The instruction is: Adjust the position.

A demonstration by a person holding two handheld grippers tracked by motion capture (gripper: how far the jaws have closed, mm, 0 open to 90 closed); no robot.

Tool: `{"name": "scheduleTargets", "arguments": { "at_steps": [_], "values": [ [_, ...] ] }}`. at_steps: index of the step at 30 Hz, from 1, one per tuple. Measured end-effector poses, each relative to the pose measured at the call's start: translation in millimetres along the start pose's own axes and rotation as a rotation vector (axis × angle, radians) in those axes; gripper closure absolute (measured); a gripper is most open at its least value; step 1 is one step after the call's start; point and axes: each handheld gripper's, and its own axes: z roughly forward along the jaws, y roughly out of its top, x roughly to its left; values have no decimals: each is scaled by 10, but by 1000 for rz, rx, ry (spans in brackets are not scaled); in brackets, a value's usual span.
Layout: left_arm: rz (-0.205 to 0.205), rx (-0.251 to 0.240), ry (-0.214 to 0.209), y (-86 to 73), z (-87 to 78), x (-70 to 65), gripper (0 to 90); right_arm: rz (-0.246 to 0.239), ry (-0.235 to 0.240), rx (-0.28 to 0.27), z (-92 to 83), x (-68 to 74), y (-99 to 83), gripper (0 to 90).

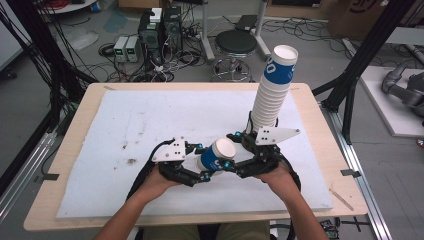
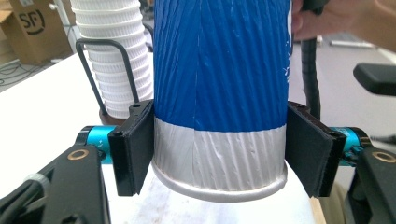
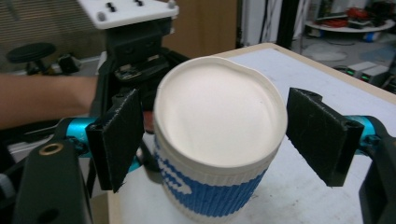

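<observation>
I see a wooden table under a white mat, with a stool and computer boxes on the grey floor at twelve o'clock. A tall stack of cups stands in a wire holder at two o'clock on the mat. At the centre near six o'clock, my left gripper has its jaws clenched on a blue-and-white paper cup, upside down, flat bottom upward. My right gripper sits just beside it, jaws released, straddling the cup's base without touching.
</observation>
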Motion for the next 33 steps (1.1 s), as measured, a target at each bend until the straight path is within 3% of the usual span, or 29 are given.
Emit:
{"name": "scheduleTargets", "arguments": {
  "at_steps": [2,8,16,18,21,25,29,33],
  "values": [
    [5,22,-5,22,-14,11,303,-17,19,10,-21,5,21,207],
    [28,115,-30,116,-48,42,303,-92,12,59,-64,14,104,203],
    [39,227,-42,198,-109,100,302,-208,26,193,-34,2,241,203],
    [36,242,-44,212,-120,112,302,-256,26,228,-2,15,286,203],
    [40,258,-52,224,-127,118,302,-287,41,258,49,33,340,203],
    [41,278,-61,224,-131,116,302,-317,59,300,130,47,380,203],
    [43,315,-63,213,-138,128,302,-348,73,376,214,53,405,203],
    [37,317,-62,205,-147,133,302,-358,83,389,248,37,420,203]
  ]
}}
